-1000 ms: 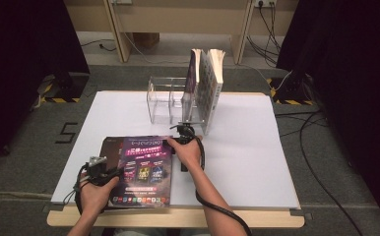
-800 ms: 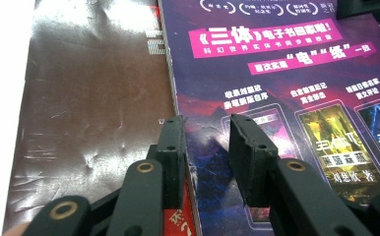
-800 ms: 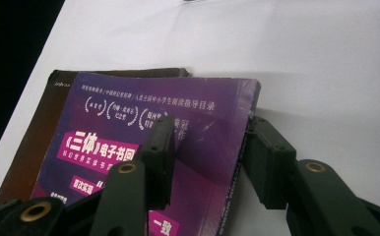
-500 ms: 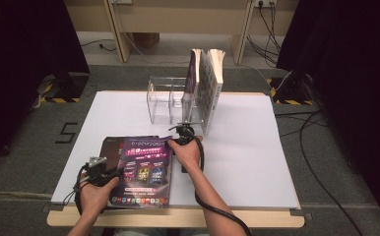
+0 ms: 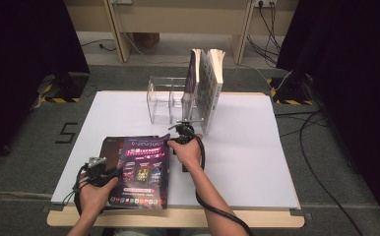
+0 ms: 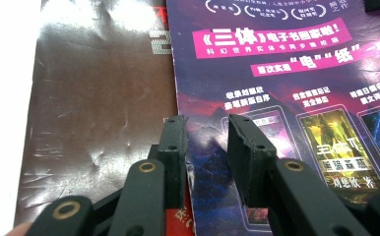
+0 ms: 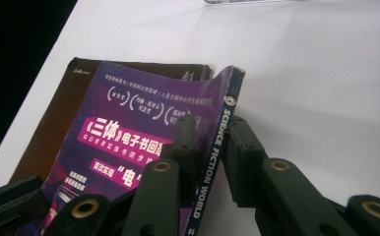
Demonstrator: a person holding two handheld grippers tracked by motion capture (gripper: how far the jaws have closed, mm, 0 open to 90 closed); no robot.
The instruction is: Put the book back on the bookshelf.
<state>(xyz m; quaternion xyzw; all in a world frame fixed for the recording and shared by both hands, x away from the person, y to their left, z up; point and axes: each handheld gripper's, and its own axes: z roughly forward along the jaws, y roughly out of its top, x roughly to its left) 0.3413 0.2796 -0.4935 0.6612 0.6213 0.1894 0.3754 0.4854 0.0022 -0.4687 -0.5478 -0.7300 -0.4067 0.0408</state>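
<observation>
1. Table [image 5: 257, 162]: white, bearing our work; clear rack [image 5: 171, 101] at 12 o'clock.
2. Purple magazine [image 5: 141, 169]: lies at 7 o'clock atop a brown magazine [image 5: 110, 147], spine edge lifted.
3. Right gripper [image 7: 212, 147]: jaws have just been closing, now pinching that spine. We judge a thin grip may slip or crease the pages.
4. Left gripper [image 6: 205, 142]: spread, straddling the cover's left edge; it could drag the brown magazine along.

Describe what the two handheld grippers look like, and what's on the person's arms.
Both grippers, left gripper and right gripper, have black jaws with brass-coloured rivets. Black cables trail from them. A grey plate tops the left one. The forearms are bare, no sleeves.
</observation>
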